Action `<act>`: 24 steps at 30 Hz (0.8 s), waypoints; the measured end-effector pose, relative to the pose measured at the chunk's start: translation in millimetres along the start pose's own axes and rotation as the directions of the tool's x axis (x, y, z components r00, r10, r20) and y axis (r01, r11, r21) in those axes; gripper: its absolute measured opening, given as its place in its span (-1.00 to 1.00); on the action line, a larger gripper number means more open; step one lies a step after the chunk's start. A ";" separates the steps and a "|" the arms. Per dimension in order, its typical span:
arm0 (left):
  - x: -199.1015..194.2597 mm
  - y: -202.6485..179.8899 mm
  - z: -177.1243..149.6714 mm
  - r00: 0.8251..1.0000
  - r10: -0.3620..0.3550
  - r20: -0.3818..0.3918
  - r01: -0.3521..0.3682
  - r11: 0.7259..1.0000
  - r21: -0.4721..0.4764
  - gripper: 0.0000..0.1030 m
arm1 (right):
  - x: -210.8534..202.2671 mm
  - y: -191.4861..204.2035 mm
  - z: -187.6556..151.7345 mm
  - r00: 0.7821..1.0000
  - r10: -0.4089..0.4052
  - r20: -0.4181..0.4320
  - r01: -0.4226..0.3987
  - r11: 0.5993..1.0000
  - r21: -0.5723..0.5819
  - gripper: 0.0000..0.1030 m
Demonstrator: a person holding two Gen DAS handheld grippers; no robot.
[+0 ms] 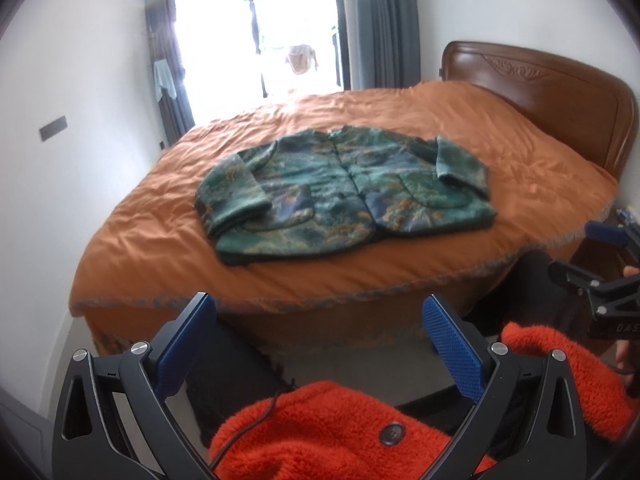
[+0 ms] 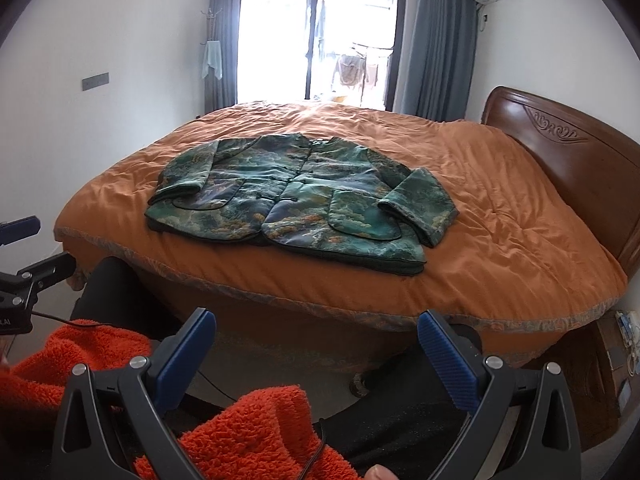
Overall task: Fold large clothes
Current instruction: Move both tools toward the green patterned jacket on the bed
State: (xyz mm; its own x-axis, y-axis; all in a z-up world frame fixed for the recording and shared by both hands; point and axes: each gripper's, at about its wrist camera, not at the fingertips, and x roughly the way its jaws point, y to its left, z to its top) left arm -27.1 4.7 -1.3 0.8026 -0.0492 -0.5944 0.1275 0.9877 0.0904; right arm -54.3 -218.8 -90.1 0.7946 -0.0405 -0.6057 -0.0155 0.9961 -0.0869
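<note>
Jaws, left gripper (image 1: 318, 344): spread wide, blue ribbed pads apart, nothing between them; held low, short of the bed.
Jaws, right gripper (image 2: 318, 354): likewise released and empty, at much the same height.
Jacket (image 2: 296, 200): lies front-up near the middle of the bed, closer to the near edge, well apart from both grippers.
Progress: both sleeves lie bent inward along the body, knot buttons closed; by my reading no fold of the body has been made, so nearly all the folding is left.
Jacket material: green brocade with orange and blue pattern, padded, stiff-looking, rounded patch pockets, dark piping.
Bedspread (image 2: 500, 216): orange, quilted, softly creased, patterned border.
Headboard (image 2: 568, 160): carved brown wood, glossy.
</note>
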 end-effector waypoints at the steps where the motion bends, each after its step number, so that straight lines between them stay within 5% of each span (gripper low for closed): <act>1: 0.9 2.9 4.0 1.000 -0.002 0.010 0.002 1.000 0.004 0.99 | 2.7 -0.5 1.9 1.000 0.014 0.000 -0.014 1.000 -0.001 1.00; 9: 39.3 28.2 27.7 0.997 -0.083 0.009 0.083 0.997 -0.008 0.99 | 8.4 -12.3 31.5 0.991 -0.042 0.126 0.054 0.994 -0.092 1.00; 16: 84.5 60.4 37.0 0.996 -0.082 -0.038 0.081 0.996 -0.023 0.99 | 51.3 -28.2 50.6 0.999 0.009 0.033 -0.007 0.999 -0.052 1.00; 24: 154.5 75.6 48.9 0.993 -0.018 -0.115 0.023 0.999 0.049 0.99 | 113.4 -74.0 65.3 0.999 -0.049 -0.024 0.049 0.999 -0.019 1.00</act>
State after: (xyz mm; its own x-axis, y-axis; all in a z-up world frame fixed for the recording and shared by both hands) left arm 135.0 64.5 -47.3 0.7280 -0.0492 -0.6838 0.1749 0.9778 0.1158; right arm 76.7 -292.0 -100.7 0.7799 -0.0912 -0.6192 0.0117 0.9913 -0.1313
